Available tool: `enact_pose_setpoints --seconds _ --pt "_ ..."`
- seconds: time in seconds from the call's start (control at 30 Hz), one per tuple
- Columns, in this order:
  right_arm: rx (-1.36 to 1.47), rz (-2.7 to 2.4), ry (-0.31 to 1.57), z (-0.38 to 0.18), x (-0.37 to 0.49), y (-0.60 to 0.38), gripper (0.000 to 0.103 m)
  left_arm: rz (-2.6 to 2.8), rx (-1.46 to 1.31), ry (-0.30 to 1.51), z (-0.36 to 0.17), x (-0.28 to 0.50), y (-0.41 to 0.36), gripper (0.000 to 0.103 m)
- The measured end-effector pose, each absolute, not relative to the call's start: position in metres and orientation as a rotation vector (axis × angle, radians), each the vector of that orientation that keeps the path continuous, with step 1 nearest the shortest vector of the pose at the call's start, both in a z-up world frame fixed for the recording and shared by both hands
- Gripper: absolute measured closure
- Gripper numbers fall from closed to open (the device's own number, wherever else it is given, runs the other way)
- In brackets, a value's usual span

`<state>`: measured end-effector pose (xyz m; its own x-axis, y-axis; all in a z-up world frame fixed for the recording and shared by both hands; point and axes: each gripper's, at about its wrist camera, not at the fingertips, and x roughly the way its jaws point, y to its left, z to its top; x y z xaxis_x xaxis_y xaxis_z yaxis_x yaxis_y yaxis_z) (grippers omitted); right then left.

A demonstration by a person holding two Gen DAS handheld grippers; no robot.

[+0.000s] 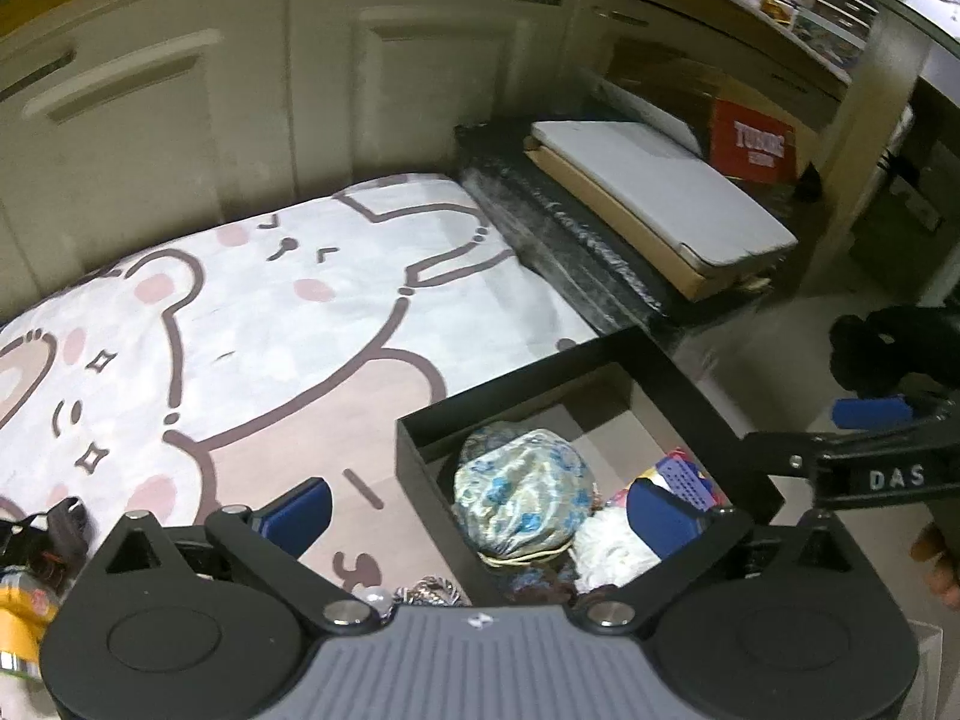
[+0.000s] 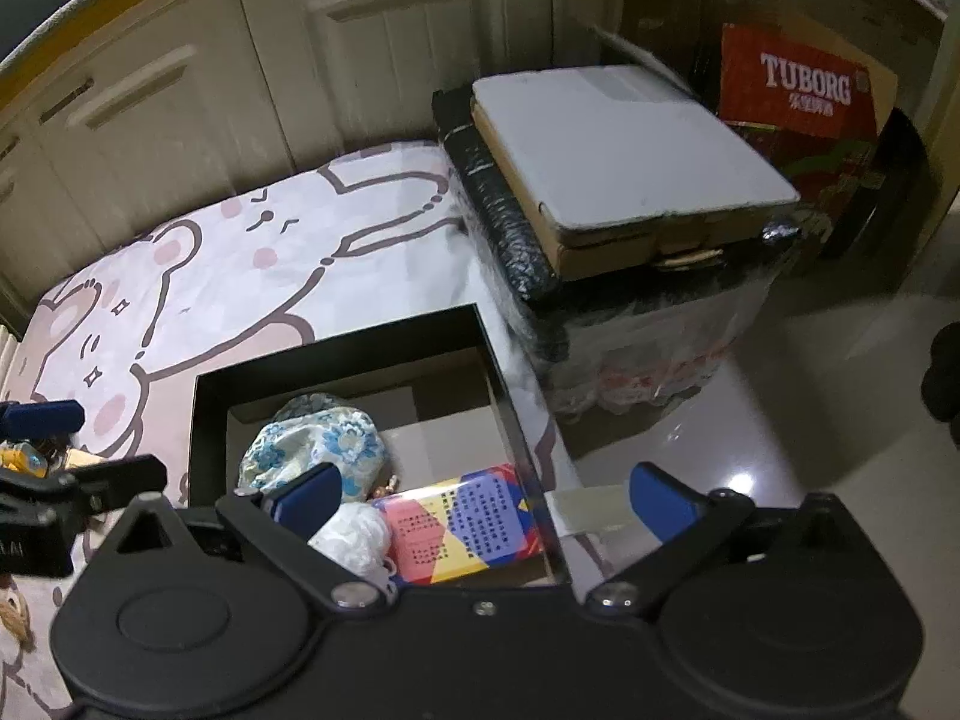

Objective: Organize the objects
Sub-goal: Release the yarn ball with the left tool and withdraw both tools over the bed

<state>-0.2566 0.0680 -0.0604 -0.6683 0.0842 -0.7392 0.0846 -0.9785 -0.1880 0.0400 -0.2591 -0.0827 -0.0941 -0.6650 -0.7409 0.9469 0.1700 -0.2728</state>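
A black open box [image 1: 528, 372] [image 2: 336, 342] lies on a cartoon bear mat [image 1: 240, 330] [image 2: 210, 276]. Inside it are a blue floral pouch [image 1: 522, 492] [image 2: 318, 444], a white fluffy bundle [image 1: 606, 546] [image 2: 354, 534] and a colourful printed packet [image 1: 684, 474] [image 2: 462, 516]. My left gripper [image 1: 480, 510] hovers open above the box's left side, its blue pads wide apart and holding nothing. My right gripper [image 2: 486, 495] hovers open over the box's right side, empty too. Each gripper's blue pad also shows at the edge of the other wrist view.
A black wrapped bundle with a flat cardboard box [image 1: 660, 198] [image 2: 630, 144] on top stands right of the mat. A red Tuborg carton [image 1: 753, 141] [image 2: 804, 84] stands behind it. Cream cabinet doors [image 1: 180, 120] line the back. Yellow clutter [image 1: 18, 612] lies at the near left, glossy floor [image 2: 810, 390] to the right.
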Motion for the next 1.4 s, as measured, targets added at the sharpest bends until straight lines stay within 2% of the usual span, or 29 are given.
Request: enact_pose_setpoints --seconds 0.67,1.4 --pt "1.157 -2.848 0.32 -0.048 -0.245 0.045 0.0 -1.298 0.349 0.914 -0.078 0.075 -0.23 0.0" --pt "1.075 -2.667 0.429 -0.067 -0.246 -0.063 0.0 -1.09 0.301 0.906 -0.074 0.17 -0.152 0.0"
